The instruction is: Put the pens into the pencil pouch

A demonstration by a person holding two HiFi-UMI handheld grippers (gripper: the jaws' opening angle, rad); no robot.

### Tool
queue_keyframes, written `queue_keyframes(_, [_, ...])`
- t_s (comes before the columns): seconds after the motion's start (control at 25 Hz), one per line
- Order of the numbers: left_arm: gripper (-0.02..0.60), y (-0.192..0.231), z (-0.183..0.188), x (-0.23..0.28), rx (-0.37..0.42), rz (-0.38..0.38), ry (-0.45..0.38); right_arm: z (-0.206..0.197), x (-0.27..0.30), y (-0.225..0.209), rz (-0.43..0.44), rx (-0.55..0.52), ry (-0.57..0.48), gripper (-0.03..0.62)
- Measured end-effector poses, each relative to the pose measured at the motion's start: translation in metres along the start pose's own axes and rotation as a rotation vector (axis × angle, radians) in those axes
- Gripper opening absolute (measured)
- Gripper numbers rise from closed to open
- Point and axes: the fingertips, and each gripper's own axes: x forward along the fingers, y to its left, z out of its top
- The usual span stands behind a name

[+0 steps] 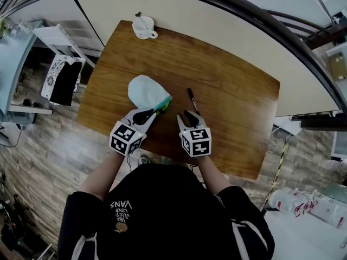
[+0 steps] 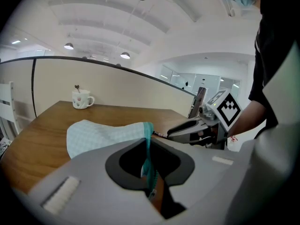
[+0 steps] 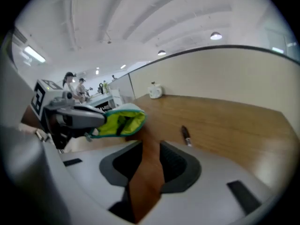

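A pale blue pencil pouch lies on the wooden table, its mouth towards me. My left gripper is shut on the teal zipper edge of the pouch and holds the mouth up. The right gripper view shows the yellow-green lining with a dark thing inside. A black pen lies on the table just beyond my right gripper. That gripper stands open and empty, with the pen ahead to its right.
A white mug with a spoon stands at the table's far left corner. A curved partition wall runs behind the table. The person's torso is close against the table's near edge.
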Motion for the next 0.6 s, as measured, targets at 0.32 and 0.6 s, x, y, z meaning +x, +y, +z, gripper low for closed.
queue_keyframes(0.32, [0.035,0.004,-0.006,0.007,0.002,0.006,0.028,-0.034,-0.022,-0.078,-0.225,0.005,0.072,0.088])
queue_keyframes(0.6, [0.035,0.007,-0.01,0.01,-0.012,0.015,0.055,-0.049,-0.009,-0.081,-0.18,0.007,0.133,0.087])
